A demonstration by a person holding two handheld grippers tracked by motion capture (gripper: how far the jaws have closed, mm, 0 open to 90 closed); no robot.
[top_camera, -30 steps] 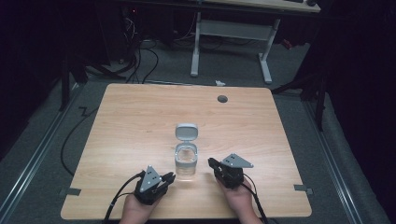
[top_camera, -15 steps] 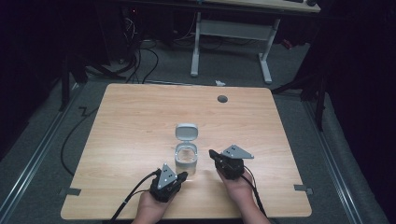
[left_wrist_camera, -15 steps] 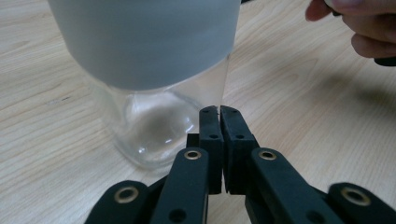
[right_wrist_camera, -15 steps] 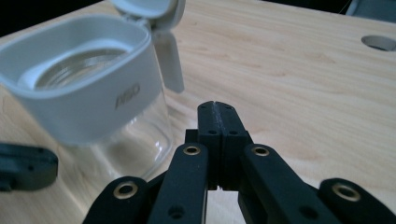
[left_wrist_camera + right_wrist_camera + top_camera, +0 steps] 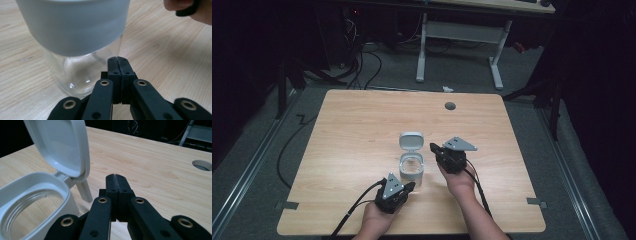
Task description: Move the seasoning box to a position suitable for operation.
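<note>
A clear glass jar (image 5: 412, 169) with a grey-white collar stands in the middle of the wooden table (image 5: 352, 130), and its flip lid (image 5: 411, 140) stands open at the far side. My left gripper (image 5: 410, 186) sits low at the jar's near side, jaws shut with nothing between them. In the left gripper view the shut jaws (image 5: 117, 58) lie just right of the jar's glass wall (image 5: 75, 72). My right gripper (image 5: 433, 148) hovers to the jar's right, also shut and empty. In the right gripper view its tips (image 5: 115, 177) sit beside the open lid (image 5: 62, 147) and the collar's rim (image 5: 15, 187).
A round cable hole (image 5: 450, 106) lies at the table's far right. Tape marks sit near the front corners (image 5: 287, 205) (image 5: 537, 202). The left gripper's cable (image 5: 352, 215) trails off the front edge. The other hand (image 5: 192, 10) shows at top right in the left gripper view.
The left gripper slid right to the jar's near side. The right gripper rose and moved farther along the jar's right side, level with the lid.
</note>
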